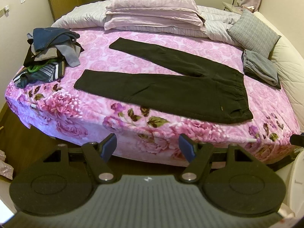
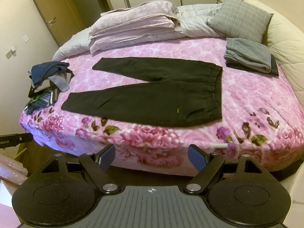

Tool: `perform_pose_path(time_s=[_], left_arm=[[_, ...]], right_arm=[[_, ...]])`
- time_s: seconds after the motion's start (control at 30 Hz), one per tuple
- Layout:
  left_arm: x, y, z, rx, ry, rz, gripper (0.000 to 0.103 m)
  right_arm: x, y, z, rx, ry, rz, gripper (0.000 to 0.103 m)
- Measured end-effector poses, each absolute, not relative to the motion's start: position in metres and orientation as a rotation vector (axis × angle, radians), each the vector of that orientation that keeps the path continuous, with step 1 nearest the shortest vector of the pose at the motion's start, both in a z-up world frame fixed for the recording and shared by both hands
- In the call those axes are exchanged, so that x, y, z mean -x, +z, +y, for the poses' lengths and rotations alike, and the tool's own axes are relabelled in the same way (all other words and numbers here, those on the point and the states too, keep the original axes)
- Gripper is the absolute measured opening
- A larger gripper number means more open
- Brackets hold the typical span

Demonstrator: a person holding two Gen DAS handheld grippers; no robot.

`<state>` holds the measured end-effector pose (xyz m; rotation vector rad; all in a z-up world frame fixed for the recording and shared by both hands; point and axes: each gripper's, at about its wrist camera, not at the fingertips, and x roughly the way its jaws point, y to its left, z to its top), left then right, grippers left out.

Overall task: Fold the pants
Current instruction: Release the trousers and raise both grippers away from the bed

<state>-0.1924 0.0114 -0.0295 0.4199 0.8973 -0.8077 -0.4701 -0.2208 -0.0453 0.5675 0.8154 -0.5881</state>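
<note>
Black pants (image 1: 171,87) lie flat on the pink floral bedspread (image 1: 114,117), legs spread apart toward the left and waistband at the right. From the right wrist the same pants (image 2: 161,96) show both legs forming a V. My left gripper (image 1: 148,146) hangs open in front of the bed's near edge, well short of the pants, nothing between its blue pads. My right gripper (image 2: 152,157) is open too, held off the bed edge below the waistband side. Neither touches the cloth.
A heap of unfolded clothes (image 1: 49,57) sits at the bed's left edge. A folded grey garment stack (image 2: 248,57) lies right of the waistband. Pillows (image 1: 153,9) and a grey cushion (image 2: 239,17) line the far side. A door (image 2: 53,13) stands at the left.
</note>
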Motion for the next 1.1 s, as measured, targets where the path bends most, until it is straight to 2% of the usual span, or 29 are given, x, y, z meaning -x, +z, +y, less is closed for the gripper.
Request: perform_pose_path(time_s=[0.7,1.1], left_arm=[[0.197,-0.036,-0.059,-0.455,-0.826,0.838,0.071],[0.138,-0.058,-0.109,-0.483,-0.818,0.827,0.071]], right_arm=[[0.508,-0.051,-0.28,-0.615,-0.689,0.794,0.081],[0.469,-0.067,-0.335,-0.649,-0.742,0.811,0.081]])
